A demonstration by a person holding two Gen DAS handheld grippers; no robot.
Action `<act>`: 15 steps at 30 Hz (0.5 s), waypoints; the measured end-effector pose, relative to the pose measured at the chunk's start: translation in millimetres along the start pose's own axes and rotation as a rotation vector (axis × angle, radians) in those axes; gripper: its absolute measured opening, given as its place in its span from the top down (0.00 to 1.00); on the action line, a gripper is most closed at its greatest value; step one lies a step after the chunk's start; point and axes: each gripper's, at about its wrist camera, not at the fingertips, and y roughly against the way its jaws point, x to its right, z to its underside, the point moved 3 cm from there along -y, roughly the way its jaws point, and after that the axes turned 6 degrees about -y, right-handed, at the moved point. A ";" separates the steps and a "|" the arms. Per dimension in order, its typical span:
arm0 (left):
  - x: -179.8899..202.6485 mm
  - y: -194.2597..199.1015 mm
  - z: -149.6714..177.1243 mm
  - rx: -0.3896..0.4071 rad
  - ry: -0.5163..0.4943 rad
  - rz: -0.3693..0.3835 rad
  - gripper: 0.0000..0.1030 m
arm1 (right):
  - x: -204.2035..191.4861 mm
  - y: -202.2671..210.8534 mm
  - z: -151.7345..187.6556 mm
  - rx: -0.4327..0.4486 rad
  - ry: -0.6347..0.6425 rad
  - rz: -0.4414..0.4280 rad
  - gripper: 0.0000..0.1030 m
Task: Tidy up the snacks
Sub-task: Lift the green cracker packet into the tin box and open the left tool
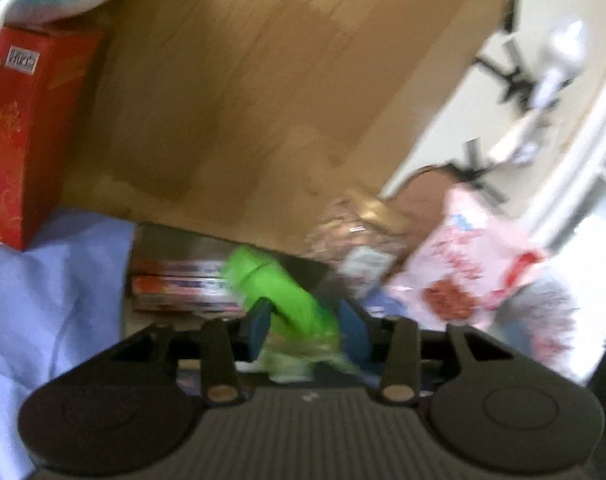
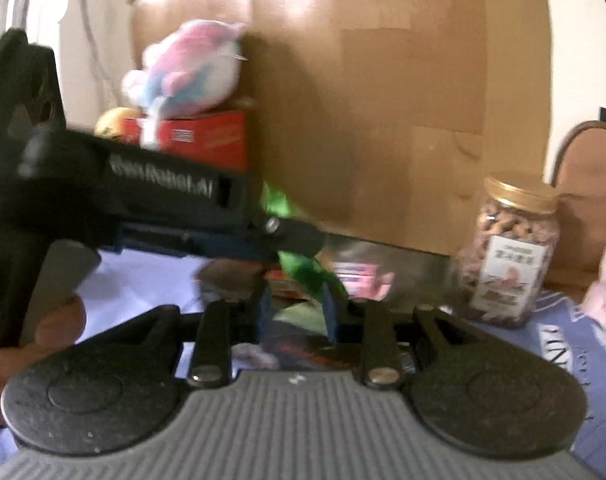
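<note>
My left gripper (image 1: pixel 309 326) is shut on a bright green snack packet (image 1: pixel 275 280), held above a dark tray (image 1: pixel 151 236) that holds flat red snack boxes (image 1: pixel 179 288). In the right wrist view the left gripper (image 2: pixel 287 232) crosses from the left with the green packet (image 2: pixel 303 268) in its fingers. My right gripper (image 2: pixel 297 312) is shut on a snack bag with green and dark print (image 2: pixel 299 332), just below the left one. Both views are blurred.
A tall cardboard sheet (image 1: pixel 263 80) stands behind the tray. A red box (image 1: pixel 27 120) with a plush toy (image 2: pixel 191 68) on it is at the left. A jar of nuts (image 2: pixel 511 248) and a pink snack bag (image 1: pixel 471 256) stand at the right on the blue cloth (image 1: pixel 43 300).
</note>
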 end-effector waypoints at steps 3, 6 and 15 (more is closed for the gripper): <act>-6.4 -6.1 7.6 -0.018 -0.001 -0.065 0.59 | 17.7 2.1 4.1 -0.003 -0.074 0.001 0.70; -5.6 7.7 15.5 -0.001 0.017 -0.039 0.56 | 29.4 23.4 12.4 0.046 -0.115 0.011 0.70; 14.5 58.4 61.3 -0.044 -0.041 0.095 0.53 | 76.3 101.8 84.7 -0.019 -0.342 -0.074 0.64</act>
